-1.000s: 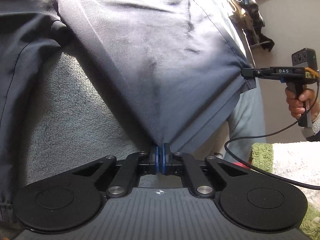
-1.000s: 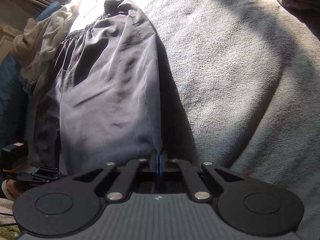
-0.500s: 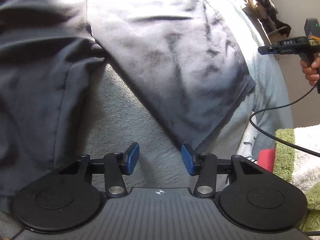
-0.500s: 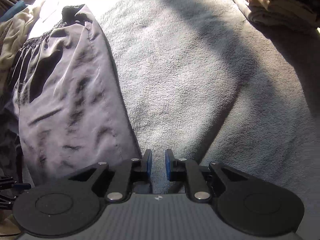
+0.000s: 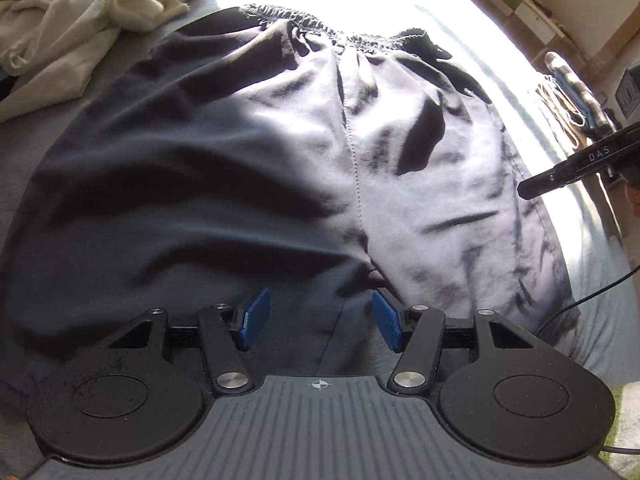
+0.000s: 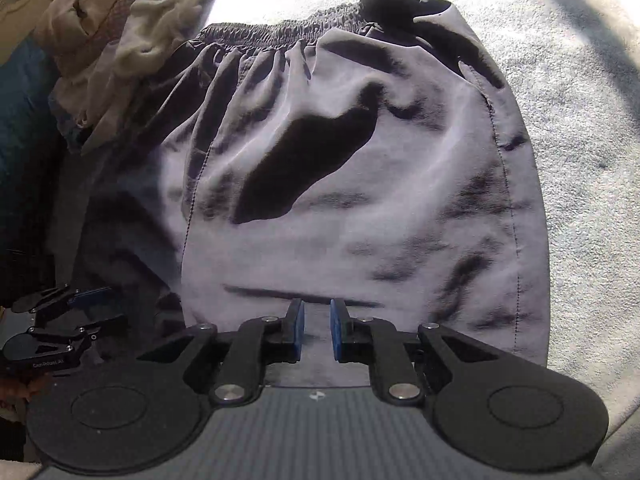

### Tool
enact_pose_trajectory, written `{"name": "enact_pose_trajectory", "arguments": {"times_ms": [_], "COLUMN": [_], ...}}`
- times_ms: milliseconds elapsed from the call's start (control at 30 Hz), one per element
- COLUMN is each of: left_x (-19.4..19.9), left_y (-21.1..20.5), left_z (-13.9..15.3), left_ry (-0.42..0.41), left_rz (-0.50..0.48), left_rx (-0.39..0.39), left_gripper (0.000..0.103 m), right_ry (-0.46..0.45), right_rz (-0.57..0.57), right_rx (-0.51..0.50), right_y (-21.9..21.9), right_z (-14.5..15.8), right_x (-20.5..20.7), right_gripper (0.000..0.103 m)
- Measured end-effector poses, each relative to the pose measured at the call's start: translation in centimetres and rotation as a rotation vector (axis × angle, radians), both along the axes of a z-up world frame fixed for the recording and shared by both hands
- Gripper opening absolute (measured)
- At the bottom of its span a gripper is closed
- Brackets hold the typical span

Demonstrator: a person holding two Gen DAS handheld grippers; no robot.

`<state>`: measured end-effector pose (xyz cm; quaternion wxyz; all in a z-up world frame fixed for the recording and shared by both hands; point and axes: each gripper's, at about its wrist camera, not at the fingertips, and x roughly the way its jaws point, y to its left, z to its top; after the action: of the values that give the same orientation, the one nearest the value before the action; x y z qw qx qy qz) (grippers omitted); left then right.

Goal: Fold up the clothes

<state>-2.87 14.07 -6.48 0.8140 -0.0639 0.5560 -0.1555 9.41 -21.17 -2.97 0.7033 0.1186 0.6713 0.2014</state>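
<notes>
The dark grey shorts now lie spread flat on the grey fleece blanket, elastic waistband at the far edge and leg hems nearest you. A second ago each leg hem was pinched in one of your tongs and the cloth was stretched taut between them; now both hems have been let go and the fabric rests slack and wrinkled, half in bright sun on the right, half in shadow on the left.

Your left gripper hangs over the near hem, just left of the centre seam. Its jaws are opening, about halfway apart, with nothing clamped; cloth shows below the gap, but the blue pads are clear of it. A second ago they were shut tight on the hem.

Your right gripper sits above the near edge of the right leg, its jaws only a small way apart and holding nothing, where before they gripped the hem. It shows in the left view as a black finger at the far right.

A heap of pale, crumpled clothes lies far left, touching the waistband corner.
</notes>
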Motion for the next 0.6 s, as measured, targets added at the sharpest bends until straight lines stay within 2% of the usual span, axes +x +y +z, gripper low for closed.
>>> {"name": "enact_pose_trajectory", "arguments": {"times_ms": [100,200,333,433,500,600], "left_x": [-1.6,-2.8,-3.9,-3.8,-3.5,-2.9], "left_y": [4.8,9.1,13.9,15.8,16.4,16.9], "left_z": [-0.1,-0.2,-1.0,-1.9,-2.4,-3.2], "left_ry": [0.008,0.001,-0.039,-0.071,-0.102,-0.144], "left_rz": [0.101,0.213,0.348,0.368,0.355,0.315], "left_rx": [0.042,0.099,0.196,0.222,0.225,0.222], "left_gripper": [0.057,0.057,0.058,0.058,0.058,0.060], "right_ry": [0.101,0.100,0.128,0.192,0.228,0.232], "right_rz": [-0.006,0.041,-0.023,-0.115,-0.124,-0.130], "right_rx": [0.145,0.199,0.328,0.419,0.404,0.392], "right_y": [4.0,8.4,12.1,13.1,13.9,14.9], "right_z": [-0.4,-0.7,-2.9,-5.2,-6.3,-6.7], "right_x": [0.8,1.4,2.2,2.9,3.3,3.7], "right_gripper": [0.016,0.021,0.022,0.022,0.022,0.023]}}
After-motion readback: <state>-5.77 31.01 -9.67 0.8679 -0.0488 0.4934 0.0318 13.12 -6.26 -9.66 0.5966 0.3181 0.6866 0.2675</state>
